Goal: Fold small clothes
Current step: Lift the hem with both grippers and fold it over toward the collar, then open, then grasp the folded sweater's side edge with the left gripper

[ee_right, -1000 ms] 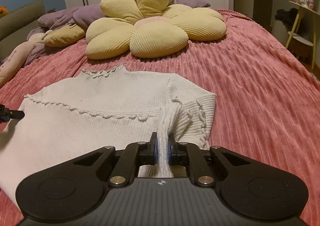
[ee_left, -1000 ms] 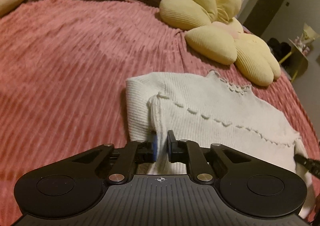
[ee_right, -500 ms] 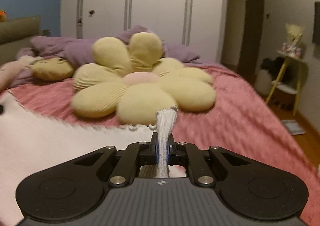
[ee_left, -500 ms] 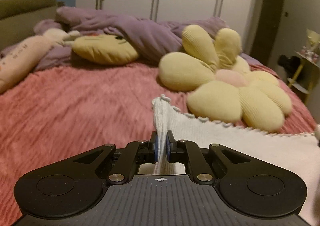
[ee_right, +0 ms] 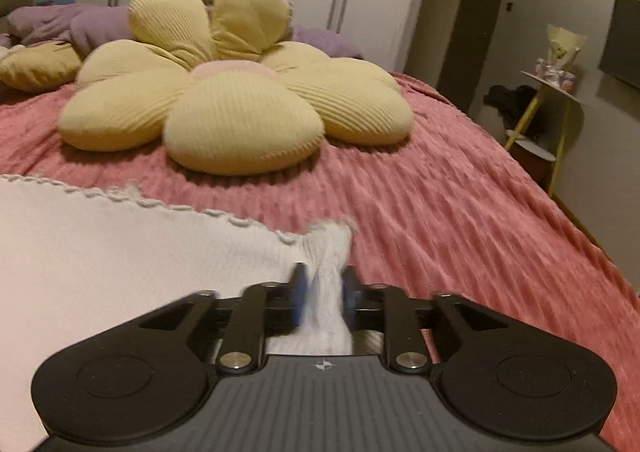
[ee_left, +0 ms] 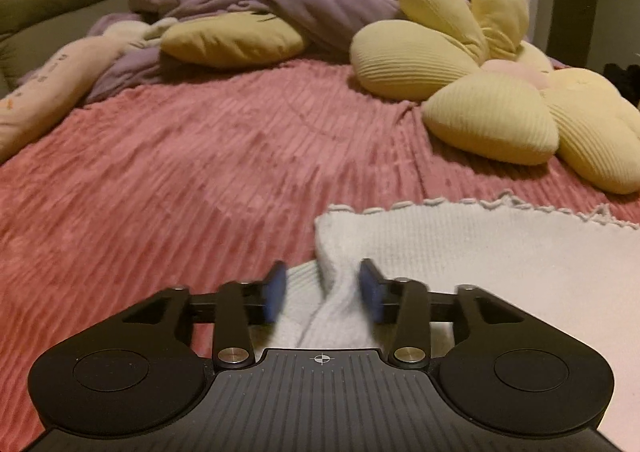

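Half a second ago both your grippers were pinched tight on lifted corners of the sweater; now the folded edge is down on the bedspread and the jaws have come apart. Your left gripper stands wide, its blue pads clear of the bunched corner that slumps between them, so it has let go. Your right gripper is blurred with motion; its pads stand a little apart with a ridge of knit between them, and it looks to be letting go as well, though less far along. The sweater lies flat on the bed just in front of both tools, near the flower pillow but not touching it. I judge you carried both corners forward together so that the fold would land square. The folded piece now runs long from side to side, across your view, with its scalloped trim forming the far edge that faces the pillow. The two corners stand a little proud where you gripped them.
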`<state>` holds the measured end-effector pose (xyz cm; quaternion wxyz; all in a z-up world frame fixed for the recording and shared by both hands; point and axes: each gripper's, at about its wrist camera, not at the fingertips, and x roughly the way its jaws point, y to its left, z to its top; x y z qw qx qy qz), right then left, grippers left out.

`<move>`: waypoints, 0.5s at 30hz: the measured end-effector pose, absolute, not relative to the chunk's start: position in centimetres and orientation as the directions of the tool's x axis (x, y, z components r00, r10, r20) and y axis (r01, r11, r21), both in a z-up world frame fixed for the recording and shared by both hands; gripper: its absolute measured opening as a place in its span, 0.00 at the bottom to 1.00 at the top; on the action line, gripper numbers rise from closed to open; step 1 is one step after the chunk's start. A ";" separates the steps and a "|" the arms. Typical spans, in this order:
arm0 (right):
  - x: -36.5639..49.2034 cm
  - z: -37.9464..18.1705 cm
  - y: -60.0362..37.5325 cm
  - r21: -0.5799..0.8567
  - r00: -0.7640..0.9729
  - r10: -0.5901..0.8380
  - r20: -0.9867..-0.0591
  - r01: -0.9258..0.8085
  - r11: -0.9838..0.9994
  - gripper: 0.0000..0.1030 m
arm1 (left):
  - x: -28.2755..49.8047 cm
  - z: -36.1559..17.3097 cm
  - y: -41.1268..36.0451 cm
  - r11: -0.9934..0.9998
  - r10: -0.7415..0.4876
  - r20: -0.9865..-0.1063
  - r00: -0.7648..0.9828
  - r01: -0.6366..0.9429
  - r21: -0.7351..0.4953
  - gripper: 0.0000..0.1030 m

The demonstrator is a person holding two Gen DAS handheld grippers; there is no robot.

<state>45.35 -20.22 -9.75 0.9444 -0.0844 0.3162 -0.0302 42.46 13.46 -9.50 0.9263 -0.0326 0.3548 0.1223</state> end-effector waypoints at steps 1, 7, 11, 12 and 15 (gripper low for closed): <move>45.5 -9.7 -20.3 -0.186 0.795 -0.133 -0.592 0.026 0.982 0.43 | 42.3 -9.3 13.5 0.969 0.195 -0.669 0.717 -0.246 0.019 0.48; 42.5 -7.1 -22.0 -0.115 0.825 -0.067 -0.561 0.003 0.993 0.45 | 39.6 -7.5 13.4 0.976 0.131 -0.677 0.724 -0.212 -0.038 0.62; 37.3 -5.6 -22.8 -0.045 0.831 0.008 -0.556 -0.039 0.998 0.44 | 36.9 -6.9 13.0 0.983 0.115 -0.686 0.718 -0.183 -0.028 0.71; 36.0 -5.5 -23.1 -0.019 0.822 0.030 -0.569 -0.050 0.999 0.44 | 36.0 -6.8 13.0 0.984 0.102 -0.693 0.714 -0.175 -0.036 0.75; 32.1 -5.4 -24.2 0.049 0.789 0.062 -0.612 -0.041 0.998 0.44 | 32.6 -6.7 13.8 0.982 0.049 -0.699 0.714 -0.164 -0.098 0.79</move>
